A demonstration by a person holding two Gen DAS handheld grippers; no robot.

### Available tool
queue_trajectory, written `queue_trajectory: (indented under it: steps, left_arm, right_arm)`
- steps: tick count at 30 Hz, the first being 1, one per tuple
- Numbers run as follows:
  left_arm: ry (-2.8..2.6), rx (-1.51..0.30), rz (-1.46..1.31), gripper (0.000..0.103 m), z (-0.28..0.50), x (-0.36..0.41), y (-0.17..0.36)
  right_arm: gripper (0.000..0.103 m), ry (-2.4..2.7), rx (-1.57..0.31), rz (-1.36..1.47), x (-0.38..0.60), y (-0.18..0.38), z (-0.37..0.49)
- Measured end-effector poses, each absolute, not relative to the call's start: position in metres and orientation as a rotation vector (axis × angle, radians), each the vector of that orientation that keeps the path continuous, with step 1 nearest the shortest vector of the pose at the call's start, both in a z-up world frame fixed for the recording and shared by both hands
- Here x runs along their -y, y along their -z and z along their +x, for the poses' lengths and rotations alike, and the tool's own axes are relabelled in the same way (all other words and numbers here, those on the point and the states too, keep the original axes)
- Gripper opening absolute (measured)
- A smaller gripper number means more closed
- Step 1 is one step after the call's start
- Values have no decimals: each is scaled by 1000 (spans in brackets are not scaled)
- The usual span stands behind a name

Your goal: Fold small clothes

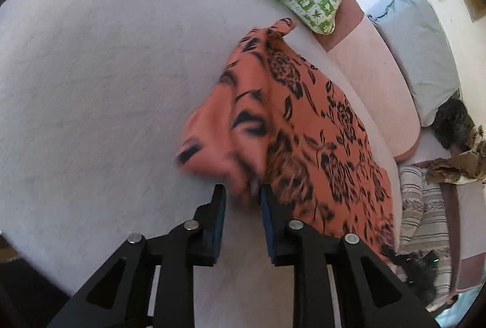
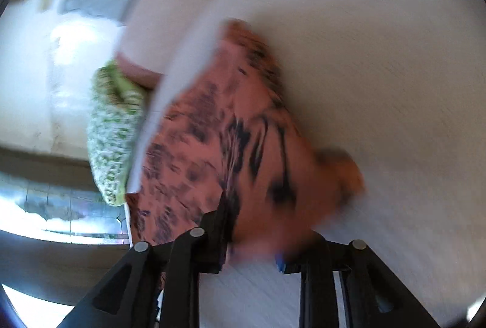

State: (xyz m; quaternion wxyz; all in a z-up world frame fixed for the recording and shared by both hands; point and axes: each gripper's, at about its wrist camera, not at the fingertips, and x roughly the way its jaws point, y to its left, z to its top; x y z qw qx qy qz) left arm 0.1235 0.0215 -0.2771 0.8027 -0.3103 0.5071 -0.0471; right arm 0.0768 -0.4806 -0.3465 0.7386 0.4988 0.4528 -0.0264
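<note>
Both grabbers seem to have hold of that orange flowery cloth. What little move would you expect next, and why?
Probably carry the pinched edge across and lay it over the flat part. The left gripper and right gripper each hold a bunched bit of the orange floral garment, the rest lying on the pale bed.

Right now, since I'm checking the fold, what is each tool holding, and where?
Both grip the orange cloth: the left tool pinches a bunched edge; the right tool also grips an edge, blurred.

Motion smears the orange floral cloth [image 2: 237,145] and hides the right gripper [image 2: 252,240] tip beneath it; beside the cloth, the green pillow [image 2: 109,127] blurs too.
</note>
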Motion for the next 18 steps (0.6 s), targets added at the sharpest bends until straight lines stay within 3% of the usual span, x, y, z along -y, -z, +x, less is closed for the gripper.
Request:
queue_trajectory:
  steps: [3,5,9,18]
  left_arm:
    - [48,-975,-570,25,100,-39,242]
    - [52,-879,-455,45,104,-37,211]
    - [129,-796,-393,54,165,-19,177]
    - [174,-980,-586,56,314,3,256]
  right_arm:
    - [27,149,-900,1096,503,328,33]
    - [28,229,-794,1052,513,308,16]
    - [28,210,-617,1038,513,279,23]
    - [28,-60,-803,979,454,313,126]
